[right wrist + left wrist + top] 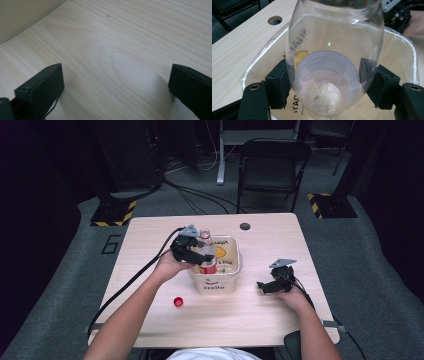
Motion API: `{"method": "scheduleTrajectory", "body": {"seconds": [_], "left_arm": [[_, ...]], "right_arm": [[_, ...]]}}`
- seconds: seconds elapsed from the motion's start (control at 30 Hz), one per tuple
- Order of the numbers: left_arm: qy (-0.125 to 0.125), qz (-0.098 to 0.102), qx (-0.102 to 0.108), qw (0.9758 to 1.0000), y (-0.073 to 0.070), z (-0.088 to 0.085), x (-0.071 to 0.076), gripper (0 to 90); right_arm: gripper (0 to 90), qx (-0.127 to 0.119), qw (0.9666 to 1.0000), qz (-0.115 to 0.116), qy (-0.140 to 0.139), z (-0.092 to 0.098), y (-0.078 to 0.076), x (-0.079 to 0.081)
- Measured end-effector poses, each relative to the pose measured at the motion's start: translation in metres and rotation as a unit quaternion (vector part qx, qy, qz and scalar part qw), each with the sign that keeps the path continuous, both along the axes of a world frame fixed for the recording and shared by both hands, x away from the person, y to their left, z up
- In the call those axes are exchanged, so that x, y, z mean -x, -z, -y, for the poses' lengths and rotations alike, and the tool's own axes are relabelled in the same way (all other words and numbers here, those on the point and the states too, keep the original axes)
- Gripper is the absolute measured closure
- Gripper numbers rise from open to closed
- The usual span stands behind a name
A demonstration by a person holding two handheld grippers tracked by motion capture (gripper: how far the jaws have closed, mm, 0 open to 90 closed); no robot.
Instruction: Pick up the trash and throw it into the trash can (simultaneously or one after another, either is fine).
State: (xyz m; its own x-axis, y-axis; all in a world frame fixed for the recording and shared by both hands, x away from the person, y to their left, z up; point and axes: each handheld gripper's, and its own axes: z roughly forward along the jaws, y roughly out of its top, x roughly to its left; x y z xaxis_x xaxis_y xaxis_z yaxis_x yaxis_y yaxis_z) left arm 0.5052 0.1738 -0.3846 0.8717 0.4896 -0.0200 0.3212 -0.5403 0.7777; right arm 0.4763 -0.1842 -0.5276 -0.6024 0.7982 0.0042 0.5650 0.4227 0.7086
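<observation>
Clear plastic bottle (206, 251) clamped in the left gripper (196, 254), uncapped, over the white tub (231, 275) mid-desk — seemingly about to drop in; red cap (178, 302) lies near the front edge, right gripper (265, 287) gapes empty.

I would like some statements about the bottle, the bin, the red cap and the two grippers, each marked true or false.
1. The left gripper is shut on the clear bottle. True.
2. The bottle is held over the white bin. True.
3. The red cap is screwed on the bottle. False: it lies on the table, in front of the bin.
4. The right gripper holds the bin's rim. False: its jaws are open over bare wood, with nothing between them.
5. The bin lies tipped on its side. False: it stands upright.
</observation>
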Motion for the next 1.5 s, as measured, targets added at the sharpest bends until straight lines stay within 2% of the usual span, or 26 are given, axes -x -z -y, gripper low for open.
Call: {"method": "scheduleTrajectory", "body": {"seconds": [0.17,0.27,0.5,0.73,0.93,1.03,1.2,1.33,1.5], "left_arm": [[0.001,0.002,-0.002,1.0,0.003,0.002,0.001,29.1],[0.003,-0.008,-0.001,1.0,0.006,0.002,0.0,29.0],[0.001,-0.012,-0.005,0.9999,0.011,0.001,0.0,28.8],[0.002,-0.01,-0.005,0.9999,0.009,0.0,0.001,28.6],[0.005,-0.004,-0.013,0.9999,0.01,0.001,0.002,27.4],[0.002,-0.009,-0.003,1.0,0.008,0.0,0.003,26.2],[-0.001,-0.005,-0.002,1.0,0.004,-0.002,0.004,25.5],[-0.002,0.002,-0.001,1.0,0.0,-0.005,0.005,25.6],[-0.002,0.016,0.0,0.9999,-0.012,-0.014,0.012,24.4]], "right_arm": [[0.0,0.0,1.0,0.0,0.0,0.0,0.0,0.0],[0.0,0.0,1.0,0.0,0.0,0.0,0.0,0.0],[0.0,0.0,1.0,0.0,0.0,0.0,0.0,0.0],[0.0,0.0,1.0,0.0,0.0,0.0,0.0,0.0],[0.0,0.0,1.0,0.0,0.0,0.0,0.0,0.0],[0.0,0.0,1.0,0.0,0.0,0.0,0.0,0.0],[0.0,0.0,1.0,0.0,0.0,0.0,0.0,0.0],[0.0,0.0,1.0,0.0,0.0,0.0,0.0,0.0],[0.0,0.0,1.0,0.0,0.0,0.0,0.0,0.0]]}}
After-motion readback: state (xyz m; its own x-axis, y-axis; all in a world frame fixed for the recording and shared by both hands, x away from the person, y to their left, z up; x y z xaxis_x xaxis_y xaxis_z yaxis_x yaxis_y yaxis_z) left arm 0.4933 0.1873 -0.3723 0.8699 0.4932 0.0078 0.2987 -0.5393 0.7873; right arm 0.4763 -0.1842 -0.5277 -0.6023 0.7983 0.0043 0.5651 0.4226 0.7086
